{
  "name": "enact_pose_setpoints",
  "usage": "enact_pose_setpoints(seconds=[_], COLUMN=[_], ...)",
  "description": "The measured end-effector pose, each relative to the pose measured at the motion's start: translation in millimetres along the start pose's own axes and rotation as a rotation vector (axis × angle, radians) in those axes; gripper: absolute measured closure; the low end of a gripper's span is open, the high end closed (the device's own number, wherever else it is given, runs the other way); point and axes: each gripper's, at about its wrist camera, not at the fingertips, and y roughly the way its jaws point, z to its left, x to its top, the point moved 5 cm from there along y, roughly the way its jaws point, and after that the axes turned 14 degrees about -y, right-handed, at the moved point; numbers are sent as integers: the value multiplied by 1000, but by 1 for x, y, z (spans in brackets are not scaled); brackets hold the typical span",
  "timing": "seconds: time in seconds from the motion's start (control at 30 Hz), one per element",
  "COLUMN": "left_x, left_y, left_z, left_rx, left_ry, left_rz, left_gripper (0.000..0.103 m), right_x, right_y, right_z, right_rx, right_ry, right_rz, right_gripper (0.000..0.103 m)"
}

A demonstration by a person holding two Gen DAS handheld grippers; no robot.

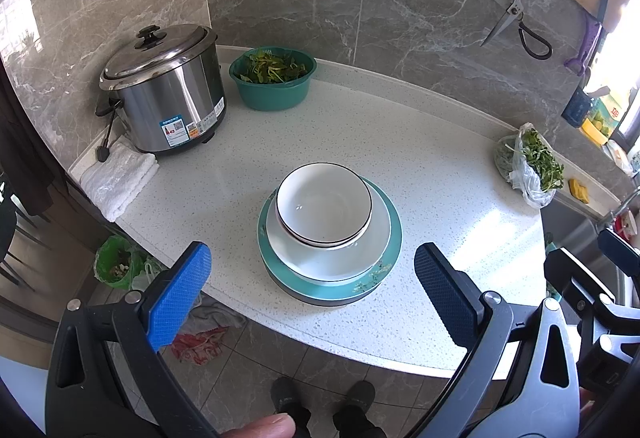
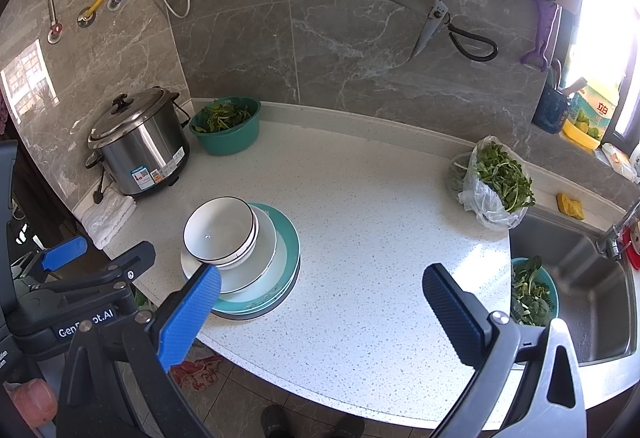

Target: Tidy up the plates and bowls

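Note:
A stack stands near the front edge of the white speckled counter (image 1: 440,197). White black-rimmed bowls (image 1: 324,209) sit nested on a white plate (image 1: 332,258), on a teal plate (image 1: 390,258) over a dark one. The stack shows in the right wrist view too: the bowls (image 2: 218,232), the teal plate (image 2: 290,242). My left gripper (image 1: 312,286) is open and empty, just in front of the stack. My right gripper (image 2: 322,298) is open and empty, to the right of the stack; its frame shows at the right of the left wrist view (image 1: 592,278).
A steel rice cooker (image 1: 164,89), a teal basin of greens (image 1: 274,77) and a folded white towel (image 1: 118,177) stand at back left. A bag of greens (image 2: 494,181) lies at right by the sink (image 2: 580,278), which holds a teal colander of greens (image 2: 532,292). Scissors (image 2: 444,17) hang on the wall.

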Motion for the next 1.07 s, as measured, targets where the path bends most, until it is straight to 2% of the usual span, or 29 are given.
enact_pose_setpoints(seconds=[1.07], left_x=[1], left_y=[6], left_z=[0], left_rx=[-6], left_ry=[-5], left_rz=[-19], left_gripper=[0], right_x=[2], right_y=[10], right_z=[-7], right_rx=[21], right_ry=[-18], right_rz=[13], right_gripper=[0])
